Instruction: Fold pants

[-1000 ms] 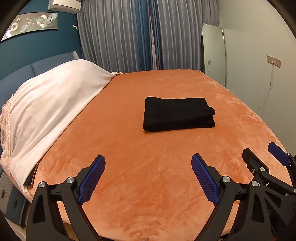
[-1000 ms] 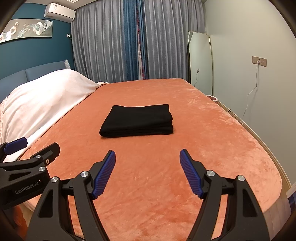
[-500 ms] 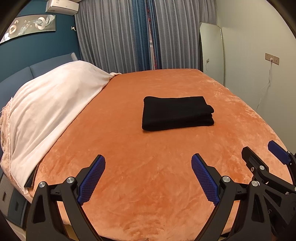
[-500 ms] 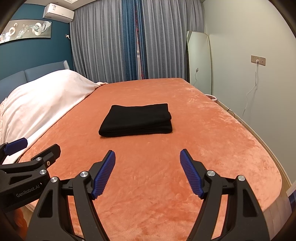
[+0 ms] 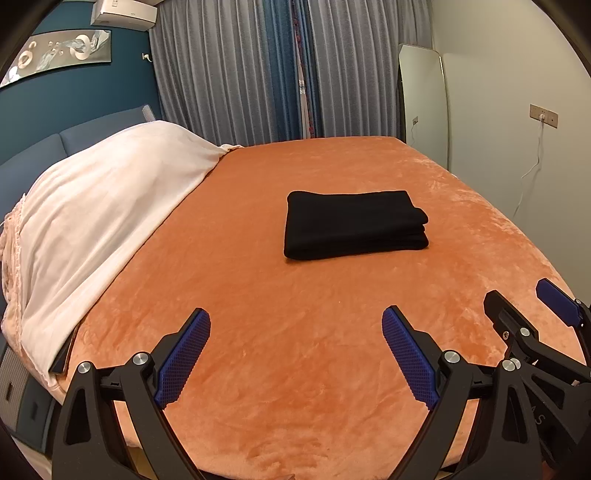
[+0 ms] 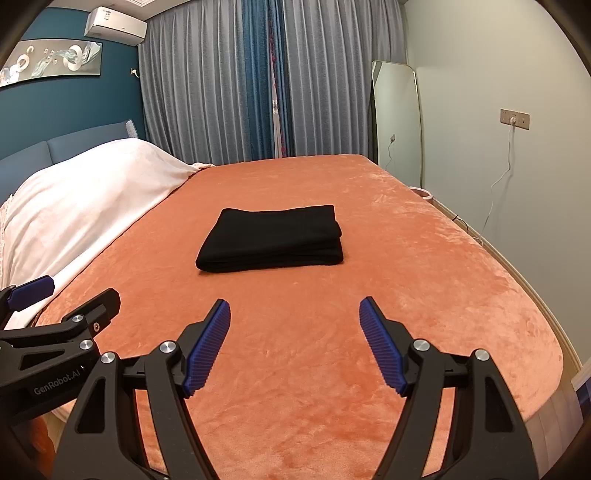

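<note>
1. The blue-padded fingers [image 5: 183,356] of the left gripper [image 5: 295,354] stand spread wide apart, holding nothing, above the near edge of the bed [image 5: 295,369].
2. The fingers [image 6: 207,347] of the right gripper [image 6: 295,343] are likewise spread wide and grip nothing; in the right wrist view the left gripper shows at the lower left, just beside it.
3. The black pants [image 5: 354,223] lie folded into a neat, layered rectangle near the middle of the bed, well apart from both grippers and touching neither.
4. An orange plush blanket [image 6: 406,277] covers the bed, the pants resting flat on it.
5. A pale cream blanket [image 5: 99,214] is draped over the head end of the bed at the left, in front of a blue headboard [image 6: 66,147].
6. Grey and blue curtains [image 6: 258,92] hang behind the bed; a tall mirror [image 6: 397,122] leans against the right-hand wall, and an air conditioner [image 6: 115,26] is mounted high on the teal wall.
</note>
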Demonstrator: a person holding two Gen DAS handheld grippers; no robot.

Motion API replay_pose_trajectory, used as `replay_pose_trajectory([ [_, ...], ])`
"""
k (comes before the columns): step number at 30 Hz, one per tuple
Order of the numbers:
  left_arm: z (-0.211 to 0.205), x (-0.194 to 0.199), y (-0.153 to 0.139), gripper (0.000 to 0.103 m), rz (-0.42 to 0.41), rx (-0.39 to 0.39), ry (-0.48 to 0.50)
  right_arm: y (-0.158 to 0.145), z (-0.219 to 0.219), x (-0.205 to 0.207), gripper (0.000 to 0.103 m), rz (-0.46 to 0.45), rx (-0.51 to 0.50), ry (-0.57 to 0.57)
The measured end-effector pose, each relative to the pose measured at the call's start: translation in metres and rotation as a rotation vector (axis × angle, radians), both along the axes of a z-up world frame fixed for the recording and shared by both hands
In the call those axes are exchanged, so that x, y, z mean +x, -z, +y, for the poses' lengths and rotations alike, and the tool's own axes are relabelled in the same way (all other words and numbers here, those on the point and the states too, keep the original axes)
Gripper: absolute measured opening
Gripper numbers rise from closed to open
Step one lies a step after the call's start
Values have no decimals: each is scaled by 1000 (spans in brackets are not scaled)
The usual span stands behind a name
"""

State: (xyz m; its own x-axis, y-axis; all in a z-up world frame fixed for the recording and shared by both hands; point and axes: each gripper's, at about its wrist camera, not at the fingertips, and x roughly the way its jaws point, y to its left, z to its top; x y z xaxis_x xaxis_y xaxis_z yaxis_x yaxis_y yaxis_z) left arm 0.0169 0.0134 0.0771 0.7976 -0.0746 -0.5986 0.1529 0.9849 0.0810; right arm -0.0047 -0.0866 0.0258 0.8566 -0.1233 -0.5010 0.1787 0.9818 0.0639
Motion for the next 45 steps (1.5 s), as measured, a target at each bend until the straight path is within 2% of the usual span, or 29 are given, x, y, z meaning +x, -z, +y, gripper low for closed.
replay_pose_trajectory([
  [45, 0, -1, 0, 92, 9, -11, 27, -1, -1, -1, 70, -2, 2, 9],
])
